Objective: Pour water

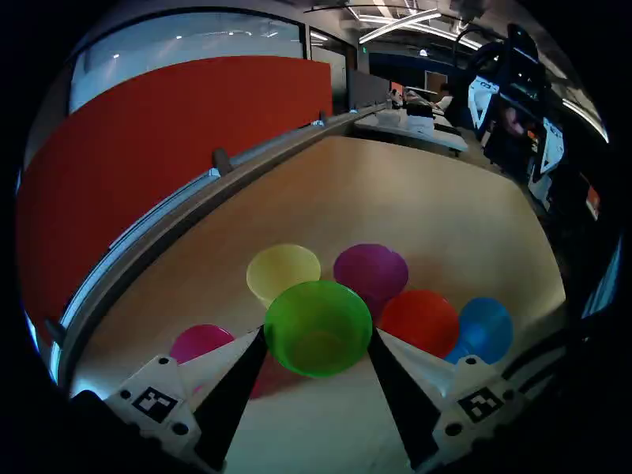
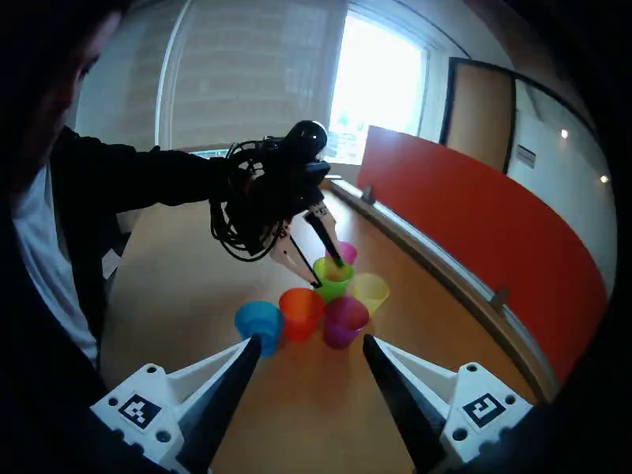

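A green cup (image 1: 318, 328) sits between the fingers of my left gripper (image 1: 317, 338), which is shut on its sides, the cup's mouth tipped toward the camera. Behind it on the wooden table (image 1: 411, 197) stand a yellow cup (image 1: 283, 271), a purple cup (image 1: 370, 271), an orange cup (image 1: 419, 320) and a blue cup (image 1: 483, 328); a pink cup (image 1: 199, 342) is at the left. In the right gripper view, my right gripper (image 2: 310, 351) is open, short of the blue cup (image 2: 258, 322), orange cup (image 2: 301, 310) and purple cup (image 2: 344, 320). Farther off, the left gripper (image 2: 325, 275) holds the green cup (image 2: 332, 278).
A red partition (image 1: 174, 134) with a grey rail (image 1: 197, 197) runs along the table's far side. The person (image 2: 55, 237) stands at the left of the right gripper view, the sleeve reaching over the table. Black cables (image 2: 237, 213) hang from the left gripper.
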A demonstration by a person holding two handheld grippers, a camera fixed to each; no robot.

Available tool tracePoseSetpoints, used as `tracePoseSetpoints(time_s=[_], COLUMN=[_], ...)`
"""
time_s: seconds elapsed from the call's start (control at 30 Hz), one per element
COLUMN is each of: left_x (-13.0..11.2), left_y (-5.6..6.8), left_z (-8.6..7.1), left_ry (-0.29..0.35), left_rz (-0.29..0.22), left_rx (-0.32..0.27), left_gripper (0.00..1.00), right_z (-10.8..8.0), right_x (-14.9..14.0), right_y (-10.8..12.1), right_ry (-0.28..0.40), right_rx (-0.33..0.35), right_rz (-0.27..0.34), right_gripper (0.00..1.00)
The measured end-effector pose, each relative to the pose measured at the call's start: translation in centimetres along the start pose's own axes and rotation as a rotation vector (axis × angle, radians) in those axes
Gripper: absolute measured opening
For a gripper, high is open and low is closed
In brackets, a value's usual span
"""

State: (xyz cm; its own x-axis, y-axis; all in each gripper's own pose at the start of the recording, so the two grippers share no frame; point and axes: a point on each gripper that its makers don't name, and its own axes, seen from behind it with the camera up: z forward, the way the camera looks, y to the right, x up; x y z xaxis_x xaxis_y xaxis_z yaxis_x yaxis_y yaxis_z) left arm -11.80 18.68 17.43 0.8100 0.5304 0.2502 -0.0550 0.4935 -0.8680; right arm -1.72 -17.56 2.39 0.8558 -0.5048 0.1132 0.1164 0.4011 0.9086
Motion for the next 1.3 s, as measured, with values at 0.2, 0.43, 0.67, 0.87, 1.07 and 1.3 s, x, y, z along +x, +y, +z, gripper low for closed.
tracePoseSetpoints(time_s=[0.2,0.43,0.67,0.87,1.07,1.3], left_x=[2.4,5.6,8.0,9.3,10.9,12.7], left_y=[0.3,0.5,0.5,0.6,0.8,1.0], left_z=[-1.4,-3.1,-5.0,-6.2,-7.3,-8.2], left_ry=[0.087,0.202,0.289,0.332,0.388,0.457], left_rz=[-0.014,-0.043,-0.064,-0.054,-0.054,-0.072], left_rx=[0.021,0.038,0.05,0.06,0.055,0.047], left_gripper=[0.87,0.87,0.87,0.87,0.88,0.88], right_z=[0.0,0.0,0.0,-0.1,0.0,0.1], right_x=[0.2,0.5,1.0,1.2,1.4,1.4], right_y=[0.0,-0.1,-0.2,-0.3,-0.2,-0.3], right_ry=[0.005,0.013,0.026,0.03,0.038,0.042], right_rx=[0.0,-0.002,-0.004,-0.006,-0.004,-0.002], right_rz=[0.0,0.001,0.001,0.0,0.005,0.004], right_gripper=[1.0,1.0,1.0,1.0,1.0,1.0])
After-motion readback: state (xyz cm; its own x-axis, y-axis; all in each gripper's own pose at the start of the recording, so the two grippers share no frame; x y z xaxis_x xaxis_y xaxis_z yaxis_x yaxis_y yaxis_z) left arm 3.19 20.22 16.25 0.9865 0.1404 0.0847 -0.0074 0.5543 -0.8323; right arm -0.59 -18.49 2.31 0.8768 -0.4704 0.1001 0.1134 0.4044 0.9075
